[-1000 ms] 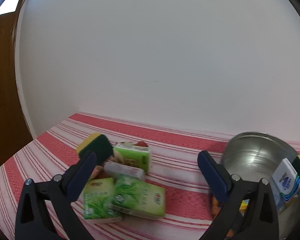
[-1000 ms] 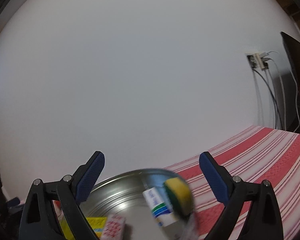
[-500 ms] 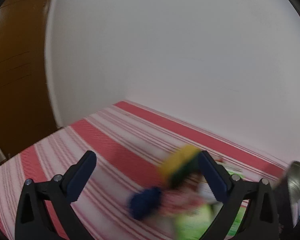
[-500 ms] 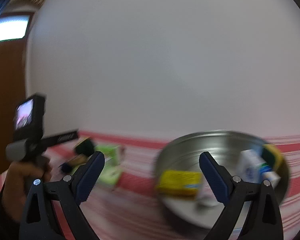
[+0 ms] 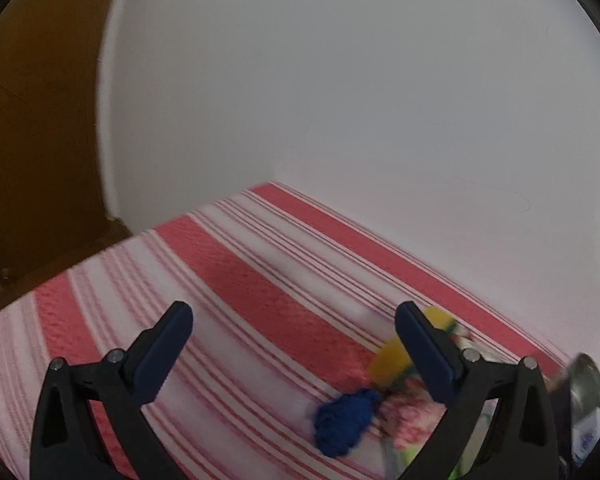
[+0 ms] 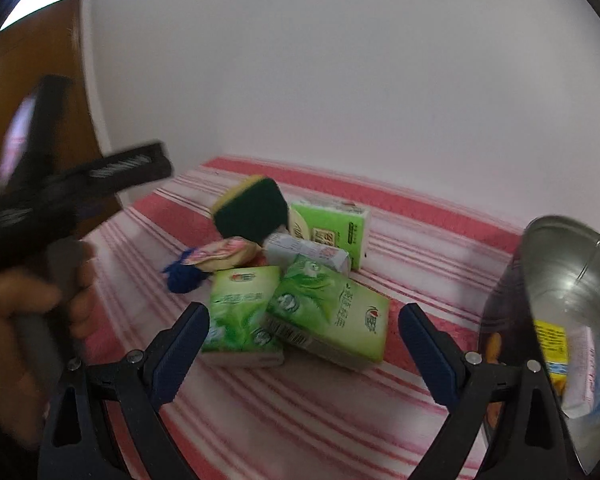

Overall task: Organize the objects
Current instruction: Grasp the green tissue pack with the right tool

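Between picks: both tools released, empty.
Right tool [image 6: 302, 338] faces green tissue packs [image 6: 328, 314]; next, clench one, carry to steel bowl [image 6: 572, 280]; left tool [image 5: 294, 338] idle.

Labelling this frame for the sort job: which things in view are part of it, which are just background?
Job:
green tissue packs
scouring sponge
blue yarn tuft
white packet
steel bowl, already holding packets
left gripper and right gripper, both open

Background:
striped cloth
white wall
wooden door
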Demonstrator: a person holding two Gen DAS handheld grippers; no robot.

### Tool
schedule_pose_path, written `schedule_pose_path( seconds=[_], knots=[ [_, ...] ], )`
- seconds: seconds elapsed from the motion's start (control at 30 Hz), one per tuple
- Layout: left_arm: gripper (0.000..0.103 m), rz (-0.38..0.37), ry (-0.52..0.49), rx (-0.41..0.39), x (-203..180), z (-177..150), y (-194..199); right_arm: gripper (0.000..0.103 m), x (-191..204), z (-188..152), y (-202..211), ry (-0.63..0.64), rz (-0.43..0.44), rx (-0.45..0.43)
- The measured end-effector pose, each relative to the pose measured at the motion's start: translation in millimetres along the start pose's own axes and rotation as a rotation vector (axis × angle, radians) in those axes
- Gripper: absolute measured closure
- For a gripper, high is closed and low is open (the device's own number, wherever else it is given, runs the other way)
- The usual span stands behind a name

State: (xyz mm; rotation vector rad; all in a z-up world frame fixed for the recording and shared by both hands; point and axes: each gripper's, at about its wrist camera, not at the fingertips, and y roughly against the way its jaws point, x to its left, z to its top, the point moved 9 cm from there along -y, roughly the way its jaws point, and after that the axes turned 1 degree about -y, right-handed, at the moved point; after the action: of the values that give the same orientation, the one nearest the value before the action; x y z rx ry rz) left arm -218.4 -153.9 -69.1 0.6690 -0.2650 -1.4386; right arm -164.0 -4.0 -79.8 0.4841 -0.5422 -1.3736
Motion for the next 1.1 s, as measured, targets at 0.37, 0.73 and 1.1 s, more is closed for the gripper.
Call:
schedule_pose_path(
  seconds=[0.37, 0.73, 1.1],
  knots=[
    [0.004, -0.215, -0.137, 0.170, -70.5, -35.9, -3.1, 0.012, -33.1, -12.8, -36.0, -0.195, 0.063, 0.186],
    [0.012, -0.282, -0.123, 0.277, -83.8, -58.9, -9.4, 0.027, -16.3, -15.6, 10.6, -0.147, 0.114, 0.106],
    [0.042, -0.183, -0.225, 0.240, -78.3, -68.3, -28.2, 0.027, -27.1, -36.8, 77.2, -0.058, 0.091, 0.004]
  ],
)
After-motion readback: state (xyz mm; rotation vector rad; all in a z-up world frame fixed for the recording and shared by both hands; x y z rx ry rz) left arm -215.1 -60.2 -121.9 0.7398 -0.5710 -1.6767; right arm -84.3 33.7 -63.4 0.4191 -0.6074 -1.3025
